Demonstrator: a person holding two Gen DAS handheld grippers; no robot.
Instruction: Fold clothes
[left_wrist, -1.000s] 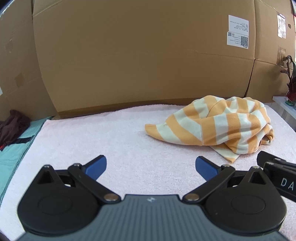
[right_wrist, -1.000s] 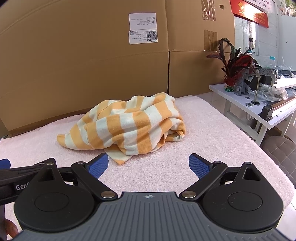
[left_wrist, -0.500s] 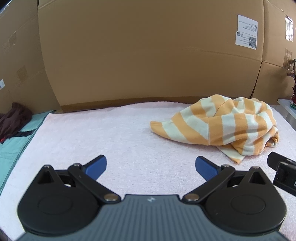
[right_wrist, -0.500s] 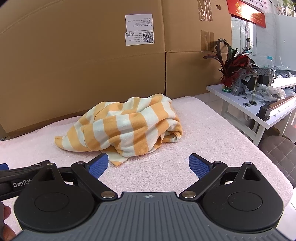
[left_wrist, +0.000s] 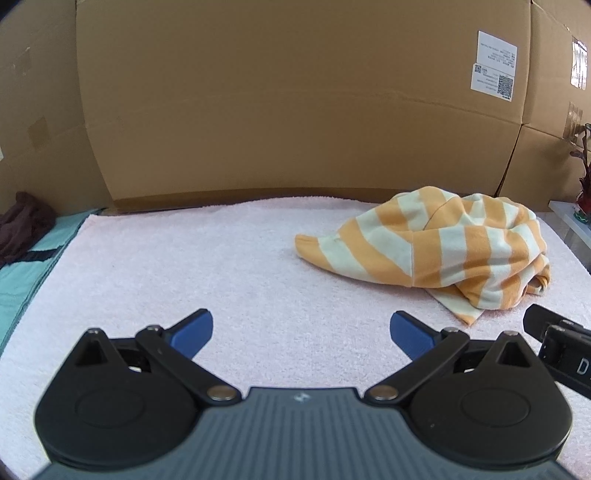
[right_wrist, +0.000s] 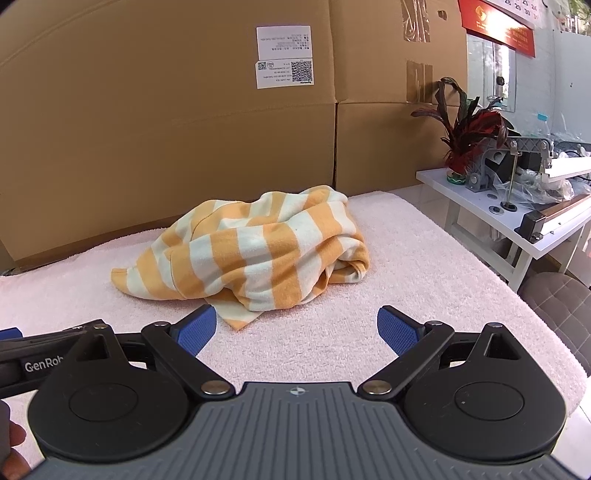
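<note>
A crumpled orange-and-cream striped garment (left_wrist: 436, 251) (right_wrist: 251, 258) lies bunched on a pink towel (left_wrist: 221, 266) (right_wrist: 424, 266) that covers the table. My left gripper (left_wrist: 301, 332) hangs open over bare towel, well to the left of and nearer than the garment, with nothing between its blue pads. My right gripper (right_wrist: 297, 328) is open too, just short of the garment's near corner, touching nothing. The other gripper's black body shows at each view's edge.
Tall cardboard boxes (left_wrist: 295, 110) wall off the back of the table. Teal cloth (left_wrist: 22, 273) and a dark brown garment (left_wrist: 22, 221) lie past the towel's left edge. To the right stand a white side table (right_wrist: 517, 221) with a red-leaved plant (right_wrist: 469, 136) and a grey padded seat (right_wrist: 561, 302).
Both views have shifted slightly: the garment sits a little further right in the left view. Both grippers stay open and empty.
</note>
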